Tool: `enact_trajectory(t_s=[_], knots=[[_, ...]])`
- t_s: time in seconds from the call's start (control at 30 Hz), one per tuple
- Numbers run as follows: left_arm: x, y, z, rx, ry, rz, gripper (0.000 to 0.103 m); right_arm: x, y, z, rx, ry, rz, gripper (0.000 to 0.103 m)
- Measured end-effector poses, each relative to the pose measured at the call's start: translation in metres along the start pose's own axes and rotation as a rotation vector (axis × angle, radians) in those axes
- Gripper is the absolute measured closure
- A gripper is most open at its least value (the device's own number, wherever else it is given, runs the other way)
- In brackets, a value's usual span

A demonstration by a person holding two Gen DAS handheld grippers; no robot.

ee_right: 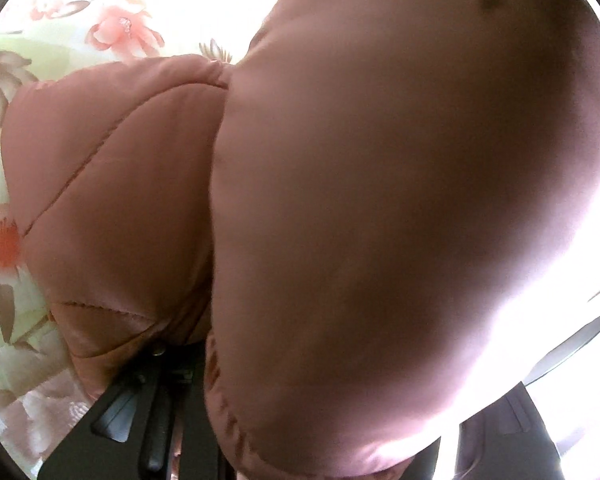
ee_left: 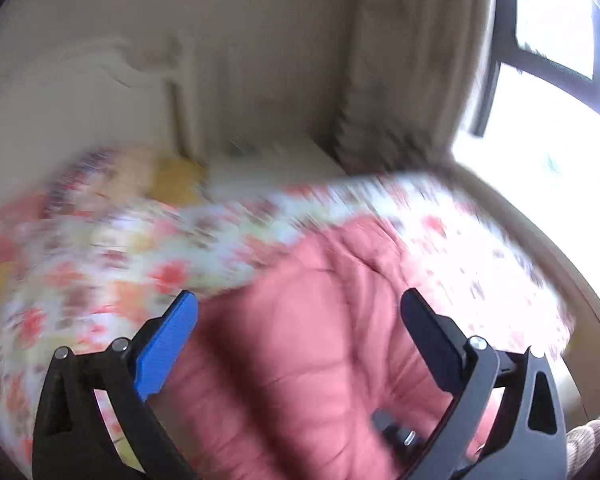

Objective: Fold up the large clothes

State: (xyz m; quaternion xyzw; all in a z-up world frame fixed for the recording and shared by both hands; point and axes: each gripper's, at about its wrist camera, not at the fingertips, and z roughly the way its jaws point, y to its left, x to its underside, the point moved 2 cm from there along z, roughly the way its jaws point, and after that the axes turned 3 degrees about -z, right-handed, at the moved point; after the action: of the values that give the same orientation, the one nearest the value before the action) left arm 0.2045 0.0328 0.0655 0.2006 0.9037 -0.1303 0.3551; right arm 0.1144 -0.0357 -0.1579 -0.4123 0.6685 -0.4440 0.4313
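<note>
Two grippers work: my left gripper (ee_left: 300, 308) hovers spread and empty above the pink quilted jacket (ee_left: 312, 320) on the floral bed (ee_left: 480, 248), while my right gripper's (ee_right: 172, 392) state is hidden under nearer fabric.

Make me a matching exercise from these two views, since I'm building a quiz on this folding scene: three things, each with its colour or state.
1. quilted jacket
2. bedspread
3. left hand-held gripper

A. floral print
B. jaws wide apart, nothing between them
C. dusty pink

Pairs: 1-C, 2-A, 3-B
</note>
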Motion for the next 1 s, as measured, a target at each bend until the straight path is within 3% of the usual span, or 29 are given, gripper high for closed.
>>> enact_trajectory(t_s=[0.07,0.13,0.2,0.27,0.33,0.4,0.5,0.57,0.63,0.67,0.7,0.8,0.87,0.93,1.0], knots=[[0.000,-0.001,0.049,0.002,0.141,0.026,0.002,0.007,0.002,-0.001,0.026,-0.006,-0.012,0.047],[0.017,0.004,0.091,-0.117,0.220,0.068,0.002,0.009,0.003,0.005,0.049,-0.016,-0.016,0.047],[0.031,0.019,0.108,-0.075,0.195,0.054,0.002,0.013,0.001,0.007,0.069,-0.028,-0.031,0.046],[0.038,0.032,0.107,-0.038,0.148,0.011,0.002,0.027,-0.006,-0.005,0.048,-0.057,-0.021,0.036],[0.045,0.040,0.102,-0.056,0.108,-0.008,0.002,0.045,-0.018,-0.023,-0.028,-0.108,0.051,0.017],[0.051,0.038,0.094,-0.077,0.046,-0.001,0.002,0.071,-0.037,-0.046,-0.200,-0.184,0.189,0.017],[0.054,0.035,0.087,-0.097,-0.012,-0.002,0.002,0.110,-0.081,-0.057,-0.426,-0.242,0.489,0.031],[0.054,0.030,0.085,-0.108,-0.028,-0.005,0.002,0.131,-0.112,-0.050,-0.516,-0.265,0.676,0.038],[0.054,0.030,0.084,-0.112,-0.031,-0.004,0.002,0.130,-0.139,-0.040,-0.588,-0.273,0.847,0.042],[0.053,0.030,0.085,-0.111,-0.029,-0.004,0.002,0.110,-0.142,-0.069,-0.614,-0.273,0.904,0.044],[0.053,0.031,0.085,-0.111,-0.027,-0.003,0.002,0.104,-0.146,-0.058,-0.637,-0.272,0.929,0.044],[0.044,0.029,0.081,-0.148,0.034,0.015,0.002,0.066,-0.134,-0.038,-0.686,-0.256,0.876,0.045],[0.035,0.026,0.068,-0.198,0.044,0.020,0.002,0.035,-0.084,-0.048,-0.717,-0.213,0.763,0.045],[0.024,0.024,0.047,-0.228,0.022,-0.003,0.002,0.019,-0.051,-0.066,-0.619,-0.178,0.628,0.045],[0.016,0.019,0.029,-0.234,-0.013,-0.020,0.002,0.014,-0.039,-0.069,-0.556,-0.180,0.585,0.044]])
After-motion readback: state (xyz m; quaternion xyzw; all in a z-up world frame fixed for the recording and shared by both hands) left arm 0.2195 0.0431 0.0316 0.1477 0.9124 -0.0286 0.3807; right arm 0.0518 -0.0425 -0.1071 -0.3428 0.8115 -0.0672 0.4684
